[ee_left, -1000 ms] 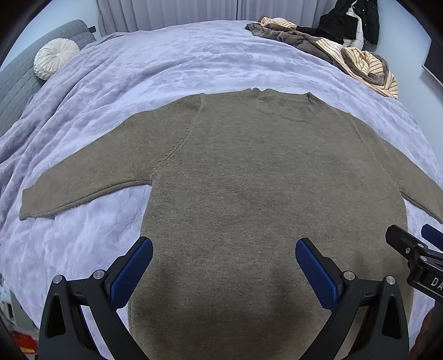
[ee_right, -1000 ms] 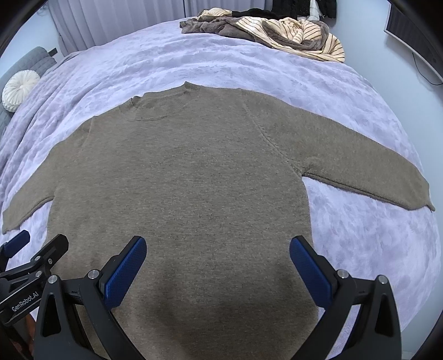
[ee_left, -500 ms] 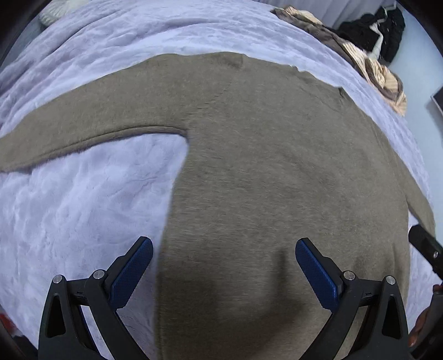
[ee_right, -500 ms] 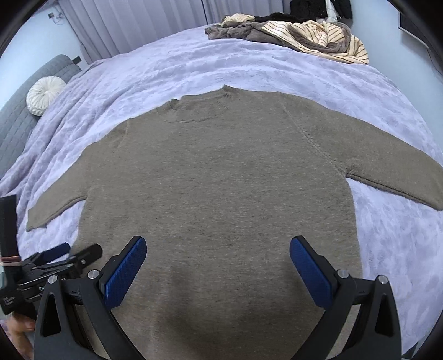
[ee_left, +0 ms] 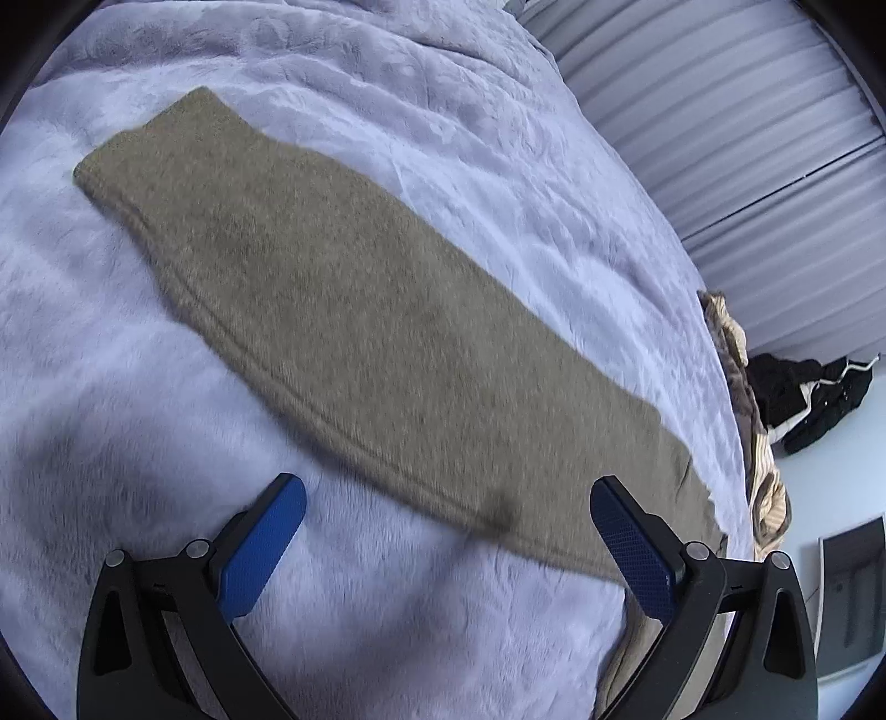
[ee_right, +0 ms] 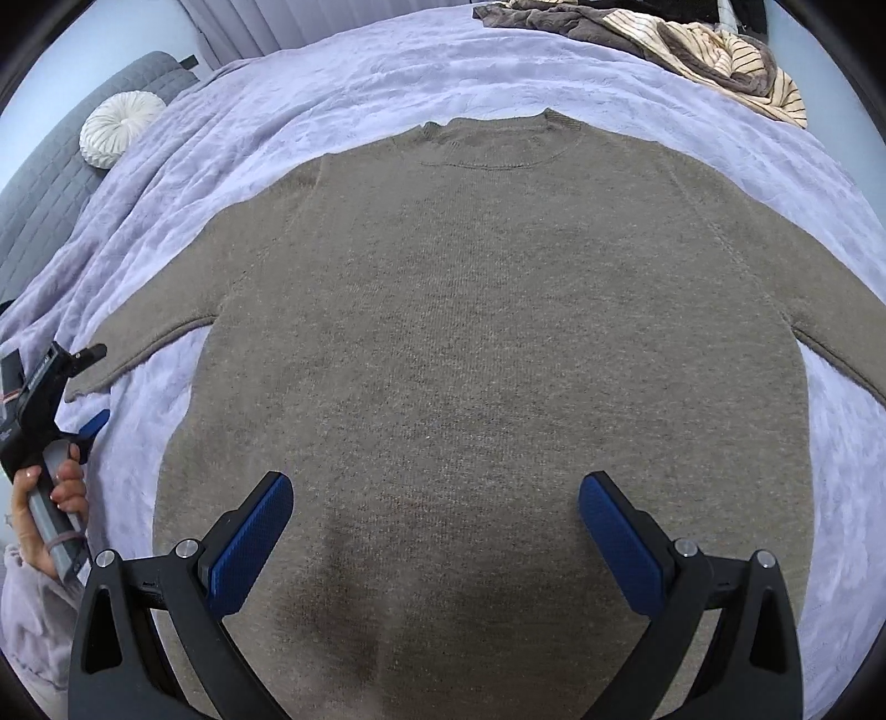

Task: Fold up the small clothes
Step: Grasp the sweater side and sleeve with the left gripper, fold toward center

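An olive-brown knit sweater [ee_right: 487, 343] lies flat and face up on the bed, both sleeves spread out to the sides. Its left sleeve [ee_left: 354, 332] runs diagonally across the left wrist view, cuff at the upper left. My left gripper [ee_left: 448, 531] hovers open just above the sleeve's lower edge, holding nothing. It also shows at the left edge of the right wrist view as the left gripper [ee_right: 88, 387], held by a hand [ee_right: 50, 498]. My right gripper [ee_right: 437, 526] is open over the sweater's lower body, nothing between its blue pads.
A lilac fleece blanket [ee_right: 387, 77] covers the bed. A heap of striped and brown clothes [ee_right: 692, 44] lies at the far right corner, with dark clothing [ee_left: 814, 399] beyond it. A round white cushion [ee_right: 119, 135] rests on a grey sofa [ee_right: 44, 199] at left. Curtains [ee_left: 720, 122] hang behind.
My left gripper has swung left from the sweater's body out to the left sleeve. The right gripper has drifted slightly left and closer over the body. Both stayed open.
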`<state>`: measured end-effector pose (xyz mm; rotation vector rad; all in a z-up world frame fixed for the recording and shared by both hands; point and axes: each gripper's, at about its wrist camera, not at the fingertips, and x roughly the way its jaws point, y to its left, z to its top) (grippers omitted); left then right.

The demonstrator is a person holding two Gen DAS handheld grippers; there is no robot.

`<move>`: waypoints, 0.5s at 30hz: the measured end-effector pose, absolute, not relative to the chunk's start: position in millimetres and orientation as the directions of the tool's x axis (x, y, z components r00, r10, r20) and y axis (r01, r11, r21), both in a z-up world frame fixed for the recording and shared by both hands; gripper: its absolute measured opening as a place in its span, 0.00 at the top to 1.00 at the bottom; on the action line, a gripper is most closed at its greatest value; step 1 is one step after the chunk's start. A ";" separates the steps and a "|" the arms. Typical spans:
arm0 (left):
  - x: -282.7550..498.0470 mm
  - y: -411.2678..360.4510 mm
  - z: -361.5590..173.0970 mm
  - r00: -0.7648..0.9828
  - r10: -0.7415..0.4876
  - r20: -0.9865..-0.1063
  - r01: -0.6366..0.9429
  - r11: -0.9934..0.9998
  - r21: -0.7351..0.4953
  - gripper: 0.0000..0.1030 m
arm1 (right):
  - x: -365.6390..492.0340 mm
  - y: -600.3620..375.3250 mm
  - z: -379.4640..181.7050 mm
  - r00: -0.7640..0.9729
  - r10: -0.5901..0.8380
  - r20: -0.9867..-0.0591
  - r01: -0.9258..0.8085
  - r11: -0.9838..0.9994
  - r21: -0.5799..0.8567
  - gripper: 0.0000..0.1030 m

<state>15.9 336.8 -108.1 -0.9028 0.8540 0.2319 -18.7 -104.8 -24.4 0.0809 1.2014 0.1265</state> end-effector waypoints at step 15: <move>69.9 240.7 13.4 0.836 -0.324 -0.442 0.036 0.838 -0.545 0.93 | -21.7 -126.0 -11.7 0.440 0.240 -0.866 -0.053 0.969 0.241 0.00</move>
